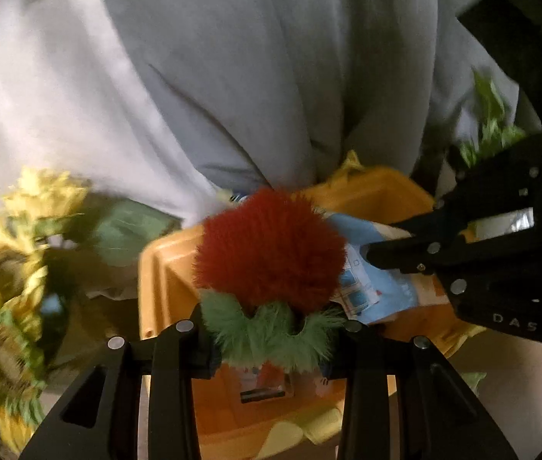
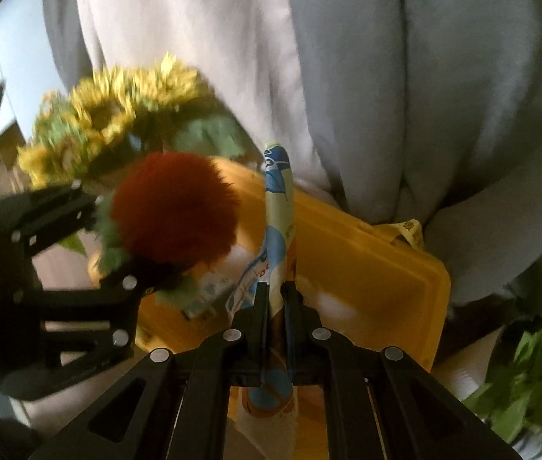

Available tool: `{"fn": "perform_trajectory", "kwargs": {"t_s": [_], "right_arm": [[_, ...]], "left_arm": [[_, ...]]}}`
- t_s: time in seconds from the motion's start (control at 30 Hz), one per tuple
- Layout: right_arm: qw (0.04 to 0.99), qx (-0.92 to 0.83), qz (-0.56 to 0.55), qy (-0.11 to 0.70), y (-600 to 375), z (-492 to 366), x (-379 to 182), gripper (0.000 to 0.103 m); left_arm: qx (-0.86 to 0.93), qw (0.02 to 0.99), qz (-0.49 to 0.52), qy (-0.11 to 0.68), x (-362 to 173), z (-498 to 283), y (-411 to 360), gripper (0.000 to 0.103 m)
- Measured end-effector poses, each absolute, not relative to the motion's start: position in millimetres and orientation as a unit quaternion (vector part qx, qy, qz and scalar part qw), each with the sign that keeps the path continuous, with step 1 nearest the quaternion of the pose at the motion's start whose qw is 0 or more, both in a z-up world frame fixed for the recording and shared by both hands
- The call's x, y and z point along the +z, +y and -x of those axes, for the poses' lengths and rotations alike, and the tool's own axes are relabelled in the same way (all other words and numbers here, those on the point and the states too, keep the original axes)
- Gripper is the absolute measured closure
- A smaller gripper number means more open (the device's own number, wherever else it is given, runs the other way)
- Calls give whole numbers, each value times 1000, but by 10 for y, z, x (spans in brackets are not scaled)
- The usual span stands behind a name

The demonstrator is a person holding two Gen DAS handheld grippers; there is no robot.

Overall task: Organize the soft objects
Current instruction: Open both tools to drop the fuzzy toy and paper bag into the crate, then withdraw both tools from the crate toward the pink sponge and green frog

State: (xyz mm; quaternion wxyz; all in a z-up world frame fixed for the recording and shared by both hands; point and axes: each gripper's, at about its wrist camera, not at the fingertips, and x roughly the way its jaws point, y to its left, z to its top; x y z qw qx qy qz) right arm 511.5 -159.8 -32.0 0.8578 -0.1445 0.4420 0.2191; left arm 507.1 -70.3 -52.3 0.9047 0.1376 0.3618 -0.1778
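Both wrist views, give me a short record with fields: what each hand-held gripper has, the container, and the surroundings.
left hand-held gripper: closed on the red pom-pom toy by its green furry collar
right hand-held gripper: closed on the printed blue cloth
container: yellow bin, below both items
cloth position: hanging over the bin
behind: grey curtain
nearby: sunflowers, blurred

A lived-in home interior: pale grey curtains (image 1: 232, 76) hang in heavy folds behind a bunch of sunflowers (image 2: 117, 115) (blurred, possibly artificial), leafy green foliage (image 2: 531, 395) fills one corner, and a yellow plastic bin (image 2: 367, 268) holds soft household odds and ends.
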Motion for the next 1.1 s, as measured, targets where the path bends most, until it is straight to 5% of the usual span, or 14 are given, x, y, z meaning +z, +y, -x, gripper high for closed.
{"fn": "perform_trajectory", "kwargs": {"t_s": [0.57,0.67,0.8,0.93,1.1], "right_arm": [[781,200,190,560,-1665,-5502,-978,95],[778,196,185,568,-1693,-5532,-1051,95],[781,191,183,565,-1712,-5548,-1054,94],[792,184,181,554,-1715,-5500,-992,68],[811,173,166,533,-1763,-5388,-859,65]], "left_arm": [[-204,824,-149,507,-1132,-5599,-821,66],[-203,826,-152,504,-1113,-5597,-831,62],[-189,829,-151,504,-1089,-5585,-818,42],[-175,841,-156,487,-991,-5519,-797,35],[-151,858,-148,468,-844,-5398,-753,29]]}}
